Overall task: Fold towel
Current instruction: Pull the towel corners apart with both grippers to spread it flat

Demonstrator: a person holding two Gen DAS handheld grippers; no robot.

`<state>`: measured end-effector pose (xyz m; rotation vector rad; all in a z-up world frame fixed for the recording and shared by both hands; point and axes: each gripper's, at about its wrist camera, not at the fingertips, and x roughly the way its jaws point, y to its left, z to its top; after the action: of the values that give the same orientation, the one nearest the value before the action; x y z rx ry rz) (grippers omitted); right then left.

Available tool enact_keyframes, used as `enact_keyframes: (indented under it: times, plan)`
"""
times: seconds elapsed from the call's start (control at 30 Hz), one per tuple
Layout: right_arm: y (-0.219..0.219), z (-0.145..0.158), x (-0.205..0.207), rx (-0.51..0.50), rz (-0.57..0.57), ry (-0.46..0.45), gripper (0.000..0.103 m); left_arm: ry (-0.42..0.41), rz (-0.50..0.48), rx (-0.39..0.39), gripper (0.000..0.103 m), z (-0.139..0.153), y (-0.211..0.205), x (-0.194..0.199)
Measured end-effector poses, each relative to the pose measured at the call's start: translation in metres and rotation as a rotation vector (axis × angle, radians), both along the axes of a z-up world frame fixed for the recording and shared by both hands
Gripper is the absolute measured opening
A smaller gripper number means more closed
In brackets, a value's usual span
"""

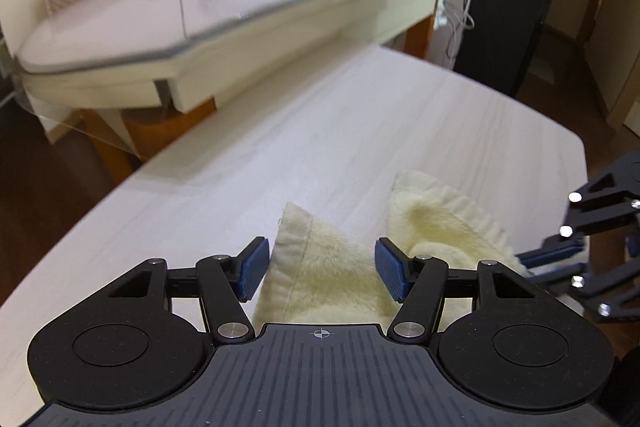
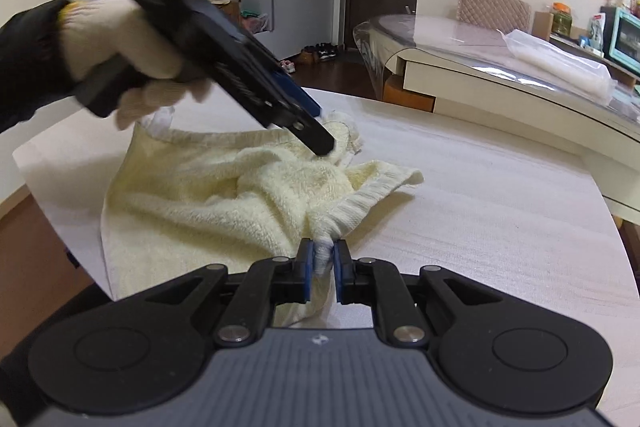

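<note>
Towel (image 2: 208, 195), pale yellow and rumpled, lies bunched on the pale wood-grain table (image 2: 500, 195), and both tools are right on it. Right gripper (image 2: 323, 267) is clenched tight on a gathered, fringed edge of the cloth; you can see the fabric squeezed into a narrow bundle between the 2 blue pads (image 2: 306, 273), down at the near side of the heap. Left gripper (image 1: 320, 273) stands released, its blue pads apart with a hemmed corner of the towel (image 1: 320, 267) lying between them, and neither pad presses on it. From the right wrist view, that left gripper (image 2: 316, 131) slants down over the far side of the towel, gripped by a hand (image 2: 120, 47) in a white knit glove with a black sleeve behind. In the left wrist view the right gripper (image 1: 532, 259) shows at the right edge, its tips at the towel's fringe. Behind the work table stands a second table (image 1: 280, 27) with a glossy top.
</note>
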<state>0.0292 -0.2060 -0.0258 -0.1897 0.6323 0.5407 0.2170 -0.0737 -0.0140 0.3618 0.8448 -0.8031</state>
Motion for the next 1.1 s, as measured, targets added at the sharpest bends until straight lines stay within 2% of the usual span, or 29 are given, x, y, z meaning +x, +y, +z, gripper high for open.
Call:
enact_keyframes:
  times: [0.03, 0.07, 0.13, 0.23, 0.43, 0.53, 0.67, 0.87, 0.97, 1.1]
  plan:
    - [-0.001, -0.001, 0.000, 0.000, 0.001, 0.003, 0.012, 0.002, -0.001, 0.008, 0.044, -0.002, 0.000, 0.000]
    - [-0.003, -0.002, 0.001, 0.003, -0.002, 0.007, 0.012, 0.003, -0.002, 0.015, 0.016, -0.004, 0.000, 0.000]
    - [-0.006, -0.003, 0.004, 0.015, -0.017, 0.012, 0.012, -0.023, -0.017, 0.023, 0.010, -0.006, 0.001, -0.006]
    - [-0.009, -0.003, 0.009, 0.039, -0.044, 0.009, 0.012, -0.087, 0.012, 0.027, 0.008, 0.000, 0.009, -0.015]
    - [-0.011, -0.001, 0.012, 0.054, -0.080, -0.003, 0.009, -0.234, 0.217, -0.015, 0.008, 0.019, 0.053, -0.032]
    - [-0.013, -0.001, 0.011, 0.038, -0.090, 0.009, 0.009, -0.266, 0.302, -0.004, 0.008, 0.018, 0.076, -0.043]
    - [-0.012, -0.002, 0.011, 0.010, -0.085, 0.028, 0.011, -0.290, 0.372, 0.070, 0.008, 0.006, 0.093, -0.053]
    - [-0.017, 0.017, 0.027, 0.097, -0.122, -0.043, 0.022, -0.278, 0.389, 0.049, 0.008, 0.002, 0.106, -0.056]
    - [-0.007, 0.020, 0.051, 0.079, -0.113, -0.063, 0.022, -0.292, 0.379, 0.031, 0.008, 0.005, 0.104, -0.054]
    - [0.017, 0.011, 0.083, 0.028, -0.056, -0.047, 0.022, -0.317, 0.398, 0.022, 0.008, 0.005, 0.104, -0.048]
